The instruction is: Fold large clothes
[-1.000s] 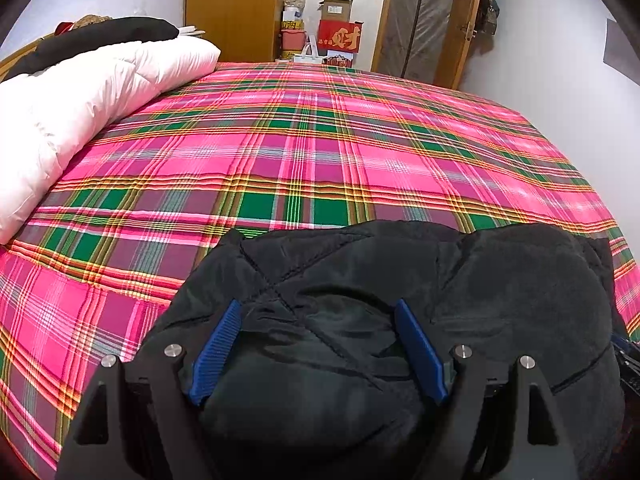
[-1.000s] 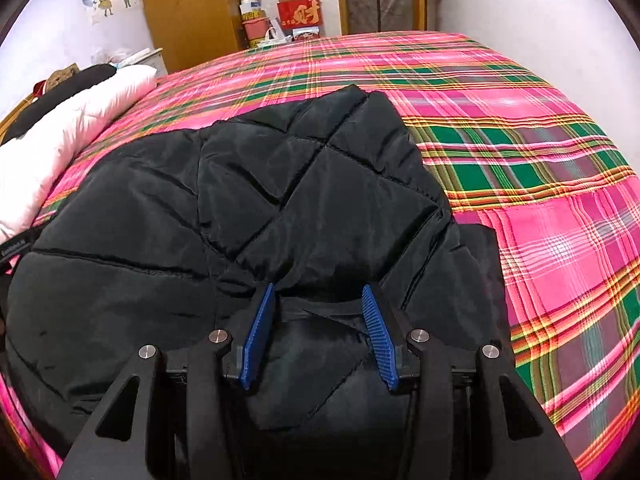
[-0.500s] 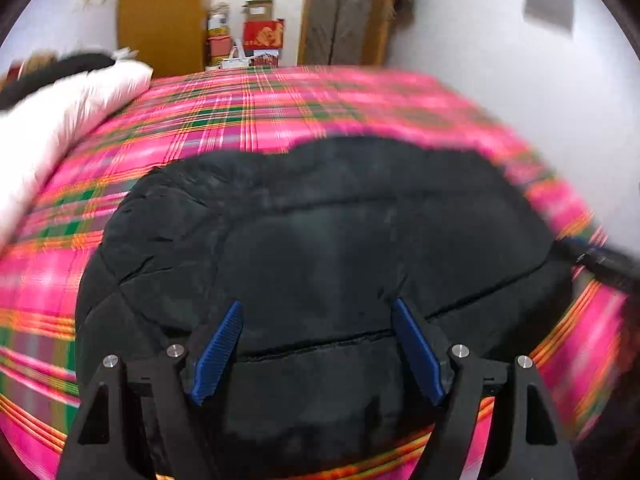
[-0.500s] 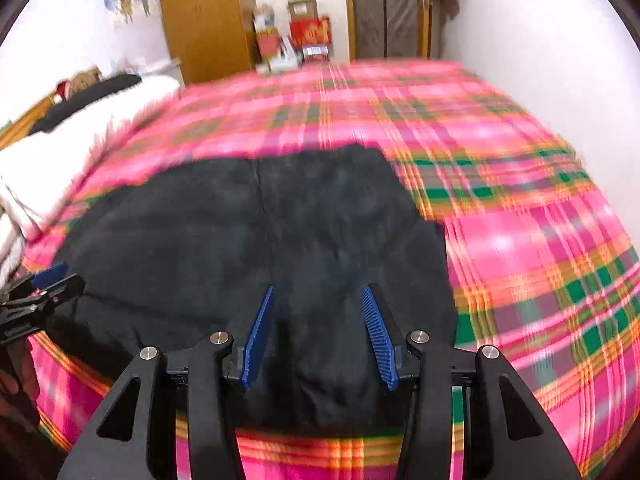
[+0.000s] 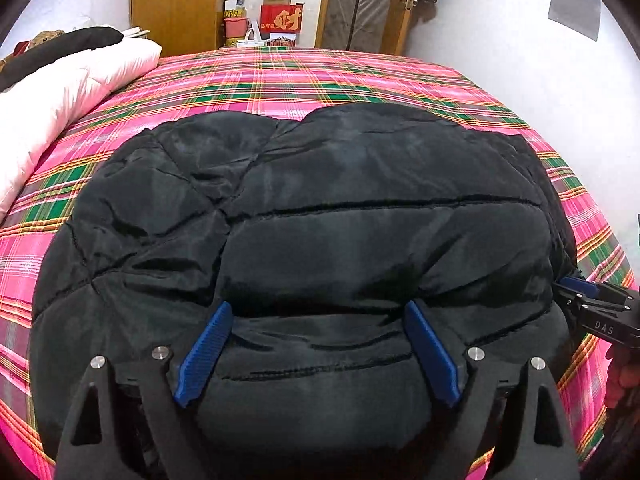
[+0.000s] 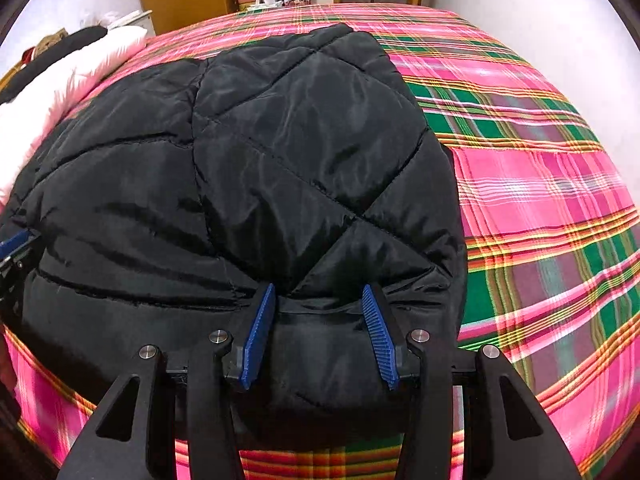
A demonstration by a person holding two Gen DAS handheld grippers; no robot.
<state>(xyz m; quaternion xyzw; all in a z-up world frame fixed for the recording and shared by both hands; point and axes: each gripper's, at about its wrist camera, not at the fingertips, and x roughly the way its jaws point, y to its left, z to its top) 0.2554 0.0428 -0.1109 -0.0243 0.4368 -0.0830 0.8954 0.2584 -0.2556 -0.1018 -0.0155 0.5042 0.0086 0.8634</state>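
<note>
Left wrist: plaid bedspread (image 5: 360, 76), wooden wardrobe (image 5: 176, 4), white wall (image 5: 520, 40).

Each camera sits just behind its own tongs and looks forward and down, very close over the black quilted jacket (image 5: 320, 208) on the plaid bed (image 5: 304, 80). The left tongs (image 5: 318, 320) view looks from the jacket's left side, the right tongs (image 6: 320, 300) view from its right. Both see the jacket, the bed, the white duvet (image 5: 60, 92) and the wooden wardrobe (image 5: 176, 4).
</note>
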